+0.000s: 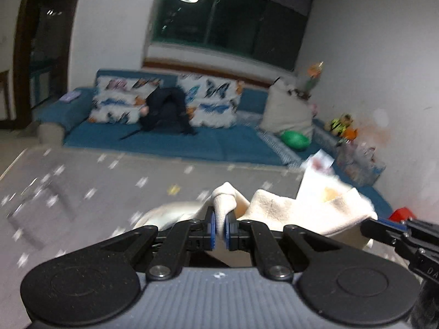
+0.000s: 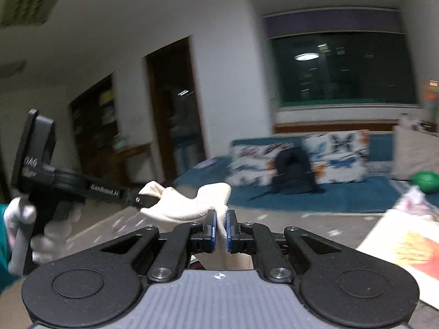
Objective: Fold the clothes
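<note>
Both grippers pinch one cream garment [image 1: 288,208]. The left gripper [image 1: 220,220] has its jaws clamped on a bunched fold at 12 o'clock from its body; cloth spreads toward 2 o'clock, lifted above the grey patterned floor [image 1: 82,181]. The right gripper [image 2: 221,223] has its jaws clamped on another edge, the cloth stretching toward 10 o'clock. A blue sofa [image 1: 164,142] stands behind.

"GenRobot.AI" on left gripper [image 2: 153,198] arm

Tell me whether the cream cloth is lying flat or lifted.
Lifted: the cream cloth hangs between both shut tongs.
</note>
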`<state>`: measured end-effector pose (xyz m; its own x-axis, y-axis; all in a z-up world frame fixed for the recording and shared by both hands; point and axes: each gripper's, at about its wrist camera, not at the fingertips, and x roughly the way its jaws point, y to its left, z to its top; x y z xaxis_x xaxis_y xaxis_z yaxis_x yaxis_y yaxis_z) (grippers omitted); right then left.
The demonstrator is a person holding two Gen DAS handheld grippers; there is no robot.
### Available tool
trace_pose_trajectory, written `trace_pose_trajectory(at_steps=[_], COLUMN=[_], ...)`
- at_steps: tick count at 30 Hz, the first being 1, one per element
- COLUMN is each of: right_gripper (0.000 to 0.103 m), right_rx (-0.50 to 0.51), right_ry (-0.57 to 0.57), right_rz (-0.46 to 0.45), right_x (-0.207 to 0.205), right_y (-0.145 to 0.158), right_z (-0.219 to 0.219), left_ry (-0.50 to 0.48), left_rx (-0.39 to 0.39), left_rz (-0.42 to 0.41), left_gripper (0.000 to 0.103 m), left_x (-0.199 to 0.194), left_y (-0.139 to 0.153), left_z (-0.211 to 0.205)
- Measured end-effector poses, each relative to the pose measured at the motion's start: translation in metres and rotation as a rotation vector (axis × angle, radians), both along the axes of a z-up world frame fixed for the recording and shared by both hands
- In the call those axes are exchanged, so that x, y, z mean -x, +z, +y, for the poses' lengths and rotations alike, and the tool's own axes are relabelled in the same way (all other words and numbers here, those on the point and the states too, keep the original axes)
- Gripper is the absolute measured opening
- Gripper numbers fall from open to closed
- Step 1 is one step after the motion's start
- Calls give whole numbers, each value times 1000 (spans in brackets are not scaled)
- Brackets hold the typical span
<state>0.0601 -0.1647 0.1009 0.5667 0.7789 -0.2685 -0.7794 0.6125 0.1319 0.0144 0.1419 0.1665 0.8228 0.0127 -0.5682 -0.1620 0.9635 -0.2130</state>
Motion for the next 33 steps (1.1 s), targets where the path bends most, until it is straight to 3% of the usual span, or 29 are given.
trace_pose_trajectory(at_steps=[8, 15, 19, 24, 28, 33], right_gripper=[8, 8, 13, 16, 32, 33], right_rx=[215, 369, 402, 401, 395, 403], right_ry=[275, 374, 377, 365, 257, 69], right_rz=[73, 144, 184, 212, 191, 231], right_x=[75, 133, 140, 131, 115, 68], right_y=[-54, -87, -90, -77, -73, -94], right_z=[28, 20, 17, 10, 9, 13], left_ry=[30, -8, -25, -27, -18, 14], left_rx=[19, 71, 72, 34, 3, -25], left_rz=[165, 275, 315, 326, 267, 205], left_gripper=[6, 7, 10, 28, 38, 43], left_x=[89, 144, 163, 176, 173, 152], left_y=[-63, -109, -123, -125, -111, -98], left_z=[13, 2, -2, 2, 5, 14])
